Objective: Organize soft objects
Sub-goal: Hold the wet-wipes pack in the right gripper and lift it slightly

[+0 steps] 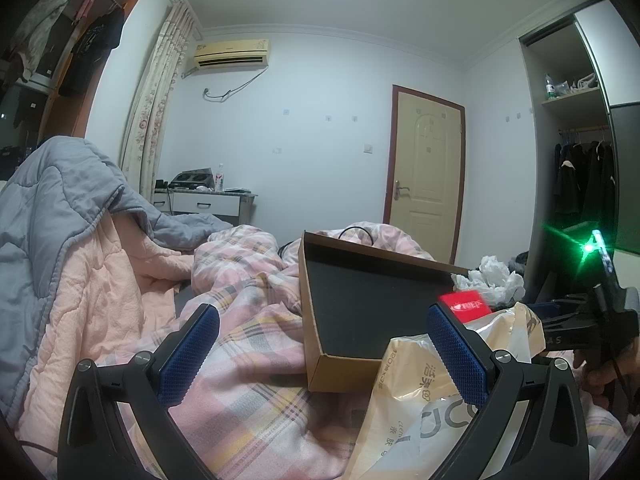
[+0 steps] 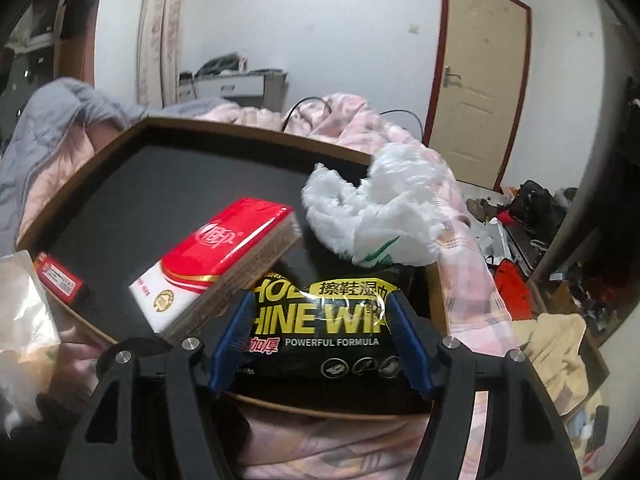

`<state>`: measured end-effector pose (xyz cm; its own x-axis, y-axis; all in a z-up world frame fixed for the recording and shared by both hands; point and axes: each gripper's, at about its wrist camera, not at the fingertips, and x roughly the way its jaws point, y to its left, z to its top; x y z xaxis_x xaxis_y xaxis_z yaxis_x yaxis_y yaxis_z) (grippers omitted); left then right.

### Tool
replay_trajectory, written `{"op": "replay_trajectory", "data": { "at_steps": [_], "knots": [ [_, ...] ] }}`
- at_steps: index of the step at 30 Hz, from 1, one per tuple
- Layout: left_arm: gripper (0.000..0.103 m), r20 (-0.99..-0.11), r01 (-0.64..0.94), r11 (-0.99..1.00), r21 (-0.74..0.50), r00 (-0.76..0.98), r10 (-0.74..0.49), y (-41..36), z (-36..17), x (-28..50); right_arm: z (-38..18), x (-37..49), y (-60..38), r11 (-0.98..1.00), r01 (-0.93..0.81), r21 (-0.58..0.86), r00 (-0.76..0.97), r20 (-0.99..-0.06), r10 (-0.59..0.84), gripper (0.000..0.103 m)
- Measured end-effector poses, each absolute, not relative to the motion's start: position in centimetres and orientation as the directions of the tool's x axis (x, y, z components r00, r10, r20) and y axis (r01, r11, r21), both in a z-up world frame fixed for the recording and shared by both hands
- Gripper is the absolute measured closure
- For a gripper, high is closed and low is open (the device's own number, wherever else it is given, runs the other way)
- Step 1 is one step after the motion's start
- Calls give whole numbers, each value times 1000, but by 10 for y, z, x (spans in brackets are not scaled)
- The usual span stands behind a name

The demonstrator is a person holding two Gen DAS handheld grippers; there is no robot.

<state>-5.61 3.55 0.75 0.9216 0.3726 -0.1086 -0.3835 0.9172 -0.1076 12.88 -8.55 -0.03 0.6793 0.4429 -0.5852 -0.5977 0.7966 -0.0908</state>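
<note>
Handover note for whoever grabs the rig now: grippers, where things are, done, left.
Left gripper: open, holding nothing, above the plaid quilt near the tray's corner.
Right gripper: jaws either side of the black shoe wipes pack; grip unclear.
In the cardboard tray: red tissue pack, wipes pack at its near edge, white plastic bag on its far rim.
Left: beige tissue bag, beside the tray.

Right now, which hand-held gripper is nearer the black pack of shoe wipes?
Right. The right hand-held gripper has the wipes pack between its open fingers at the box's near edge. The left hand-held gripper is off to the side, over the plaid quilt.
</note>
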Motion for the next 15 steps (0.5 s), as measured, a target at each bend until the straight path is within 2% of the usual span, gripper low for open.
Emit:
{"op": "replay_trajectory", "data": {
  "at_steps": [2,4,15],
  "knots": [
    [0,-109,-384,917,-107,921,373,36,8,-56,-3,130,-78,784,-609,-123,668,-613,423,26],
    [0,-110,-383,917,-109,922,372,36,7,-56,-6,130,-75,778,-613,-136,666,-618,417,26],
    [0,-110,-383,918,-108,922,371,36,6,-56,-2,115,-82,787,-601,-140,708,-550,443,44]
  ]
}}
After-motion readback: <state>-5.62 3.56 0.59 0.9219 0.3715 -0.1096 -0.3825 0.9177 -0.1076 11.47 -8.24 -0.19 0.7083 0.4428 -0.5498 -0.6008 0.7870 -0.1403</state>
